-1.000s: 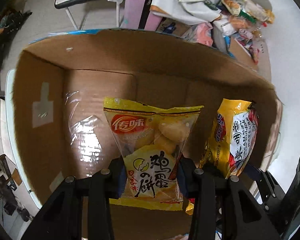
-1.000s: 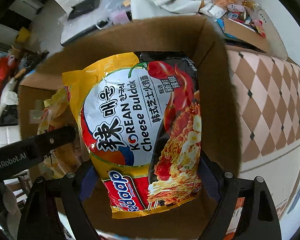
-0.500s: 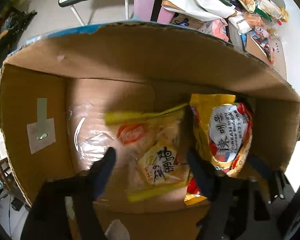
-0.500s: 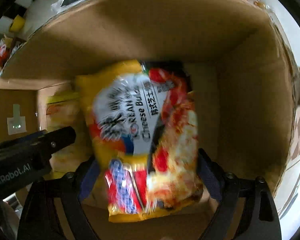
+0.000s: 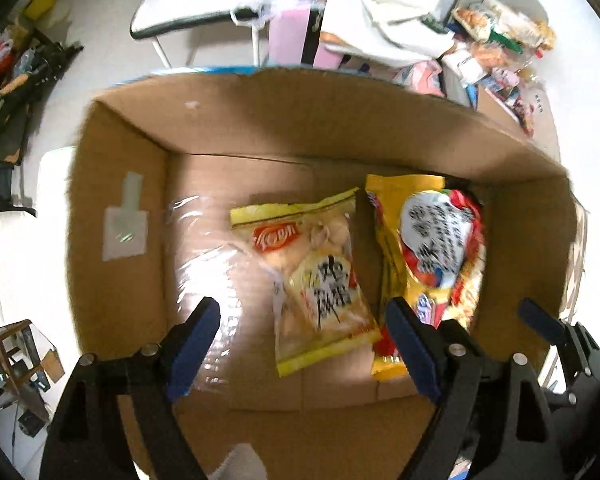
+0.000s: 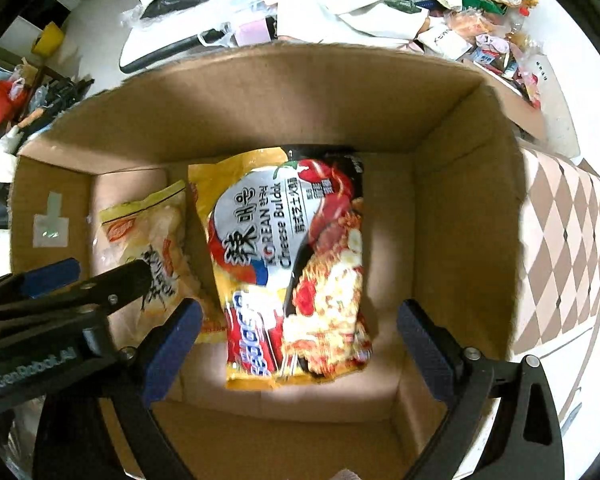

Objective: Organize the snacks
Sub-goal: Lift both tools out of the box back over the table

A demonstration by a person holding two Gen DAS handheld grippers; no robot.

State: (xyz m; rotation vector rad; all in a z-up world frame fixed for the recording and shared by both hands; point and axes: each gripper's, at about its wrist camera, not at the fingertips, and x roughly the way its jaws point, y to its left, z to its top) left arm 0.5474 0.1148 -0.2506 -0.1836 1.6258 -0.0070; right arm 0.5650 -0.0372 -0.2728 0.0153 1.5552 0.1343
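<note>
We look straight down into the open cardboard box (image 5: 312, 136), and both tools hang over it with nothing in them. The left tool (image 5: 300, 344) stands released, its jaws having just been opening, and the yellow egg-biscuit bag (image 5: 316, 276) lies flat on the box floor beyond its blue pads, apart from them. The right tool (image 6: 296, 348) is spread wide too, its jaws likewise just opened; the cheese noodle packet (image 6: 288, 264) sits below the gap, touched by neither pad.

We judge the two packs were let go side by side so they lie flat and leave room: the noodle packet fills the middle of the right wrist frame, the biscuit bag just beside it at centre left, their edges close or overlapping. The left part of the box floor, with its shiny tape (image 5: 204, 256), is bare.

More wrapped snacks (image 5: 496, 36) lie piled on the white surface (image 5: 580, 80) at upper right, beyond the box, probably the next to fetch.
</note>
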